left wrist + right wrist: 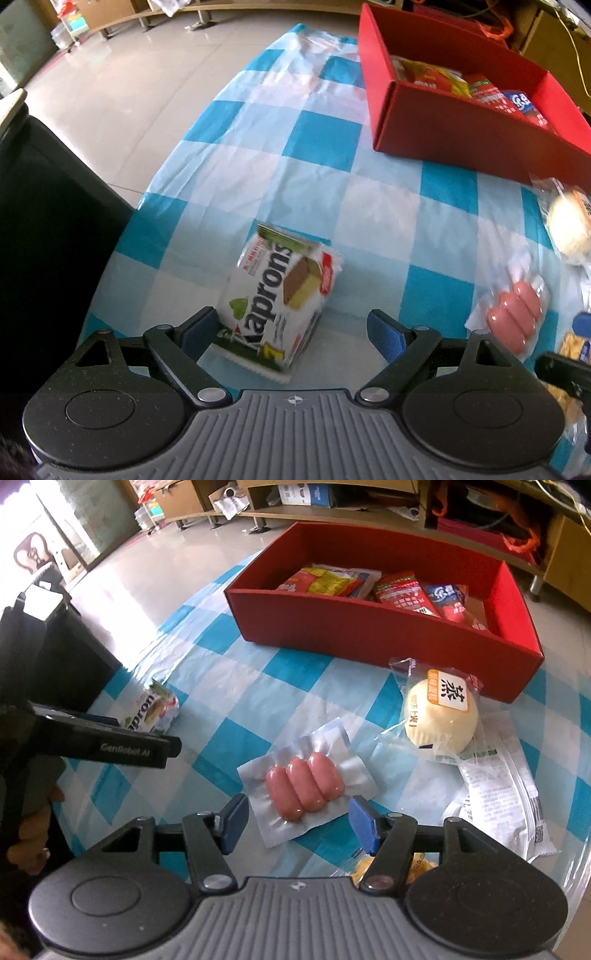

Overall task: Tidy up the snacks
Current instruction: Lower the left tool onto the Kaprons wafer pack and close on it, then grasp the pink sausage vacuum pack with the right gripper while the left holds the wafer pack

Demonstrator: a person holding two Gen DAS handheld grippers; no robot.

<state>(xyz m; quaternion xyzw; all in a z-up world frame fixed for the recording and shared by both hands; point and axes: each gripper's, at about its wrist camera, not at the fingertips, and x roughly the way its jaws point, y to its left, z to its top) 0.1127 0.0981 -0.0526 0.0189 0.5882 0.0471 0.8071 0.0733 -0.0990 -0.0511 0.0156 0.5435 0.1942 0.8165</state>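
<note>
A white Kaprons wafer pack [280, 295] lies on the blue-and-white checked tablecloth [314, 184]. My left gripper [295, 332] is open, its fingers on either side of the pack's near end. The pack also shows in the right wrist view [153, 709]. A vacuum pack of three pink sausages [304, 788] lies just ahead of my open right gripper [297, 823], between its fingers. A wrapped white bun [441, 716] lies to the right. The red box [369, 627] at the back holds several snack packets [399, 590].
A white printed bag [502, 794] lies at the right under the bun. A yellow snack packet [360, 867] sits under my right gripper. A black chair [48, 221] stands left of the table. The table's left edge drops to a tiled floor [129, 92].
</note>
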